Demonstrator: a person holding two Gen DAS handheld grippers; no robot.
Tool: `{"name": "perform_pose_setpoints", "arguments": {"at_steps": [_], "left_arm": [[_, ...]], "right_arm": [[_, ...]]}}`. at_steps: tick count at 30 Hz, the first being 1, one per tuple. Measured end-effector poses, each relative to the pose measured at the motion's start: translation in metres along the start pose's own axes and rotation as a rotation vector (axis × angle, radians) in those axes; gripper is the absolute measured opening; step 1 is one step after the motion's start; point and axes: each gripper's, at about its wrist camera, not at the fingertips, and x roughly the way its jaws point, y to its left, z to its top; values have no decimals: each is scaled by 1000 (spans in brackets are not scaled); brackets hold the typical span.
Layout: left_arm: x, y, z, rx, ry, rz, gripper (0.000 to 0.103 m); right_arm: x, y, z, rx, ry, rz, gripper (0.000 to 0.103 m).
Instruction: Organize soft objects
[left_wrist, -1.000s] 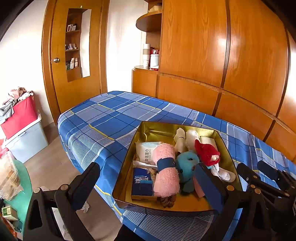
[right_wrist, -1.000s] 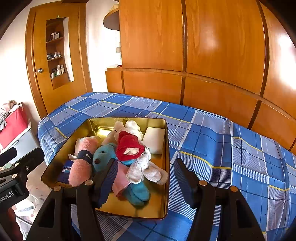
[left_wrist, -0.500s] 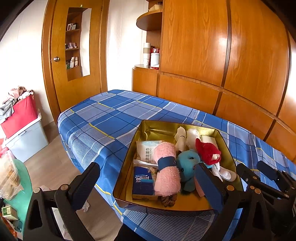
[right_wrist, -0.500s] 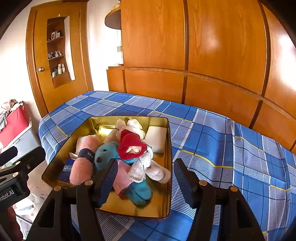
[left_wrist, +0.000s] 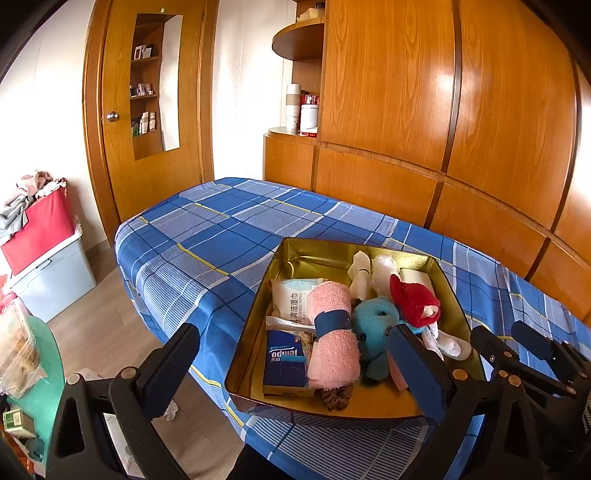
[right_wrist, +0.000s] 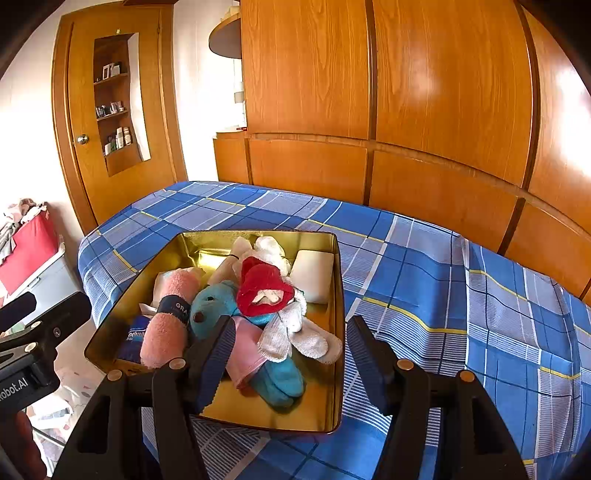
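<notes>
A gold metal tin (left_wrist: 255, 332) (right_wrist: 338, 332) rests on the blue plaid bed. Inside lie a rolled pink towel (left_wrist: 332, 332) (right_wrist: 166, 325) with a navy band, a teal plush toy (left_wrist: 373, 325) (right_wrist: 214, 306), a red cloth piece (left_wrist: 413, 302) (right_wrist: 262, 284), white socks (right_wrist: 299, 332), a white pad (right_wrist: 312, 273), a wipes packet (left_wrist: 291, 299) and a blue tissue pack (left_wrist: 286, 363). My left gripper (left_wrist: 291, 365) hovers open before the tin's near left edge, nothing between its fingers. Over the tin's near right corner my right gripper (right_wrist: 291, 350) hangs open and empty.
The blue plaid bedcover (right_wrist: 443, 295) spreads to the right and behind the tin. Wooden wardrobe panels (right_wrist: 406, 110) back the bed. A door (left_wrist: 122, 122) stands at the left. On the floor at left are a grey bin with a red box (left_wrist: 40, 236).
</notes>
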Motion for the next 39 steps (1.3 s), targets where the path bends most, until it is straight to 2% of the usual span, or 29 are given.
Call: {"name": "perform_pose_setpoints", "arguments": {"at_steps": [24,29,36,37,39], "left_arm": [[0,0,-2,-2,13,6,103],[-1,-2,1,-8,24,-17,103],[2,-10,-1,33,15,74,102],[2,-10,-2,34,13,76,102],[1,-7,-3,18,7,36,101]], "right_arm": [[1,-2,-2,9,8,6,64],[1,-2,-2,9,7,5,63],[4,-3,-5,14,19,3,64],[4,-3,-6,14,20,2,64],[5,-5,-7,19,25,0,64]]}}
